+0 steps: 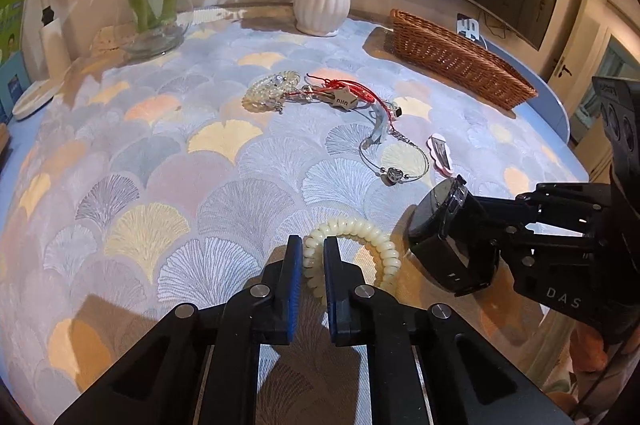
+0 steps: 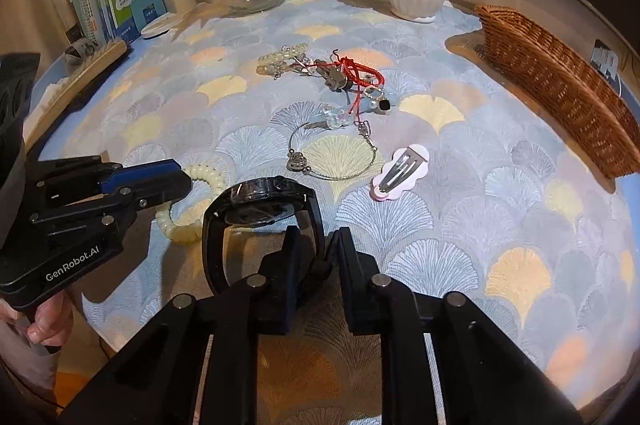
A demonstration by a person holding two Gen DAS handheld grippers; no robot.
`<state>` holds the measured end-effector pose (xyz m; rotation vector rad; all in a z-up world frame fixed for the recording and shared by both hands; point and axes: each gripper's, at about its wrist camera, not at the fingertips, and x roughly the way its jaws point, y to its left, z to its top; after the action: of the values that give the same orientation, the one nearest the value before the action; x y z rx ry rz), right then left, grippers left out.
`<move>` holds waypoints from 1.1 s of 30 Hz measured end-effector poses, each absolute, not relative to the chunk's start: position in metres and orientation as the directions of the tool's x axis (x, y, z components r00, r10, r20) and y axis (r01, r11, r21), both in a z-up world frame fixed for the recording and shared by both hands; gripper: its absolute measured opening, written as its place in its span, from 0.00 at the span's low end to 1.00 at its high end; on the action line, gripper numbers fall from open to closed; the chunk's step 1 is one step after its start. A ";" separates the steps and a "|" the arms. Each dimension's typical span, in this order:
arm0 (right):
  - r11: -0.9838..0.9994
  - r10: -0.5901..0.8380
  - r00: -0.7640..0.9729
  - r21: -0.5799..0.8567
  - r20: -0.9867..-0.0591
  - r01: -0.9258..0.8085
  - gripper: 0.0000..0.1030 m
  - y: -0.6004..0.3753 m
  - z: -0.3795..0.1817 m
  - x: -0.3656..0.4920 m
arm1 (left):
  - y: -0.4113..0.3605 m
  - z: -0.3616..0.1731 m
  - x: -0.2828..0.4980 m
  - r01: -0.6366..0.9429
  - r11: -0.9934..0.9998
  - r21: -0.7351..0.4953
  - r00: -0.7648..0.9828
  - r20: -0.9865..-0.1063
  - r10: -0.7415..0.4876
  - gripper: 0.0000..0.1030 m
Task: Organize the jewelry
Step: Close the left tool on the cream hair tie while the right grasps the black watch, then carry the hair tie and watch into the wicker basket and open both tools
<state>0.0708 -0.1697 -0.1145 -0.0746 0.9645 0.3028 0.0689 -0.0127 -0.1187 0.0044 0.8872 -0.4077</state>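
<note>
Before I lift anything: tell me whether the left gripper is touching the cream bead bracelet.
Touching. The left wrist view shows the left gripper shut on the cream bead bracelet, its blue pads pressed against the beads on both sides.

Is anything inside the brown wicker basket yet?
From both views the brown wicker basket shows only its woven outer wall and rim; its interior is hidden, so I cannot tell.
</note>
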 end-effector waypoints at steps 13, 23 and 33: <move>0.949 0.289 0.532 0.164 -0.796 -0.271 0.13 -0.184 -0.106 0.064 | -0.011 -0.095 0.062 0.361 0.909 -0.207 0.592 -0.702 -0.395 0.10; 0.950 0.312 0.586 0.228 -0.748 -0.215 0.13 -0.222 -0.079 0.061 | -0.033 -0.064 0.072 0.410 0.901 -0.142 0.629 -0.671 -0.392 0.10; 0.958 0.275 0.622 0.263 -0.733 -0.113 0.13 -0.276 -0.068 0.071 | -0.080 -0.042 0.092 0.487 0.868 -0.095 0.620 -0.662 -0.420 0.10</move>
<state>0.0710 -0.2758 -0.0679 0.1991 0.8731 0.2250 0.0921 -0.0805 -0.0420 0.0974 0.7353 -0.5227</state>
